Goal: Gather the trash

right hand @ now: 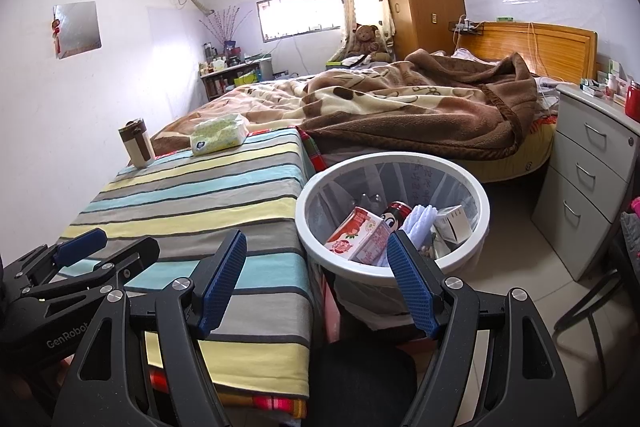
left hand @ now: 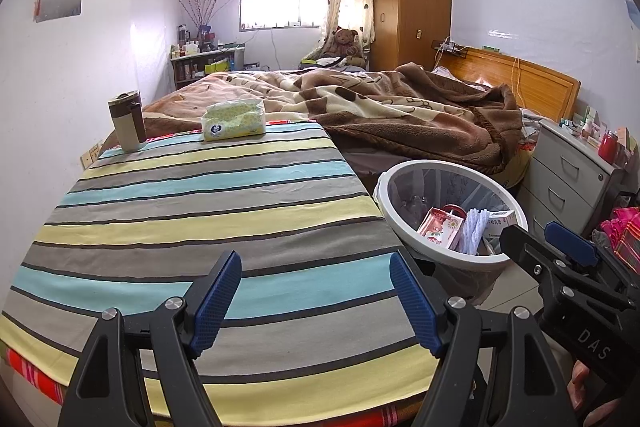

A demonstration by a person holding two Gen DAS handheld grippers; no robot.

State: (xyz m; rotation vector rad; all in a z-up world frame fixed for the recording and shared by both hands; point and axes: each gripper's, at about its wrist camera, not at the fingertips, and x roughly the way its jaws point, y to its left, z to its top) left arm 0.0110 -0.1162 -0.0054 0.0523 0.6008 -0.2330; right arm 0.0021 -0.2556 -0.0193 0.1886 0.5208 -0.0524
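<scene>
Striped cloth point(left hand: 208, 203) covers the table; a tumbler point(left hand: 127, 121) and tissue pack point(left hand: 234, 119) stand at its far edge, well apart from both grippers. White bin point(right hand: 394, 273) sits just beside the table, holding a red-and-white carton point(right hand: 358, 235), a can point(right hand: 396, 213), white cord and a small box. "DAS" reads on one gripper body, "GenRobot" on the other. Left gripper point(left hand: 316, 301) hangs over the cloth, right gripper point(right hand: 316, 281) near the bin rim; both tilted down, jaws wide, empty.
</scene>
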